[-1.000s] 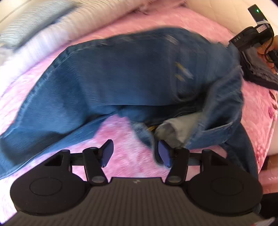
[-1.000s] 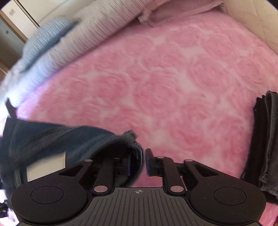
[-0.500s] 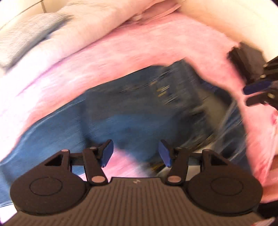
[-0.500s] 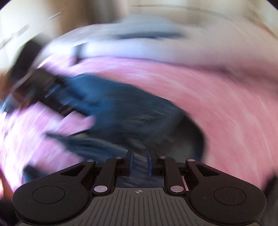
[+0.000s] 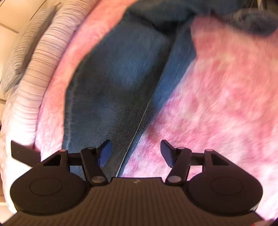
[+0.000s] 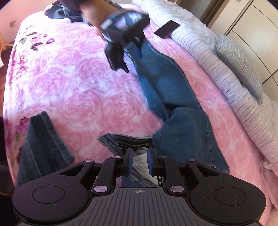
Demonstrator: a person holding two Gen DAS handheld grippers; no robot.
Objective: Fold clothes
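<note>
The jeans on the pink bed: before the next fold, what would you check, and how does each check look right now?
1. Right gripper grips the jeans at the waistband: ok.
2. Left gripper on the leg: not ok, open above it.
3. Leg laid straight across the blanket: ok.
4. Other leg flat: not ok, bunched apart.
5. Hem position: cannot tell, blurred.

One pair of blue jeans (image 6: pixel 175 111) lies stretched across the frame's centre. One pink blanket (image 6: pixel 73 83) lies beneath. Two grippers show: the right gripper (image 6: pixel 139 164) at bottom, the left gripper (image 6: pixel 132 57) at top. One dark clothes pile (image 6: pixel 64 8) sits upper left.
</note>
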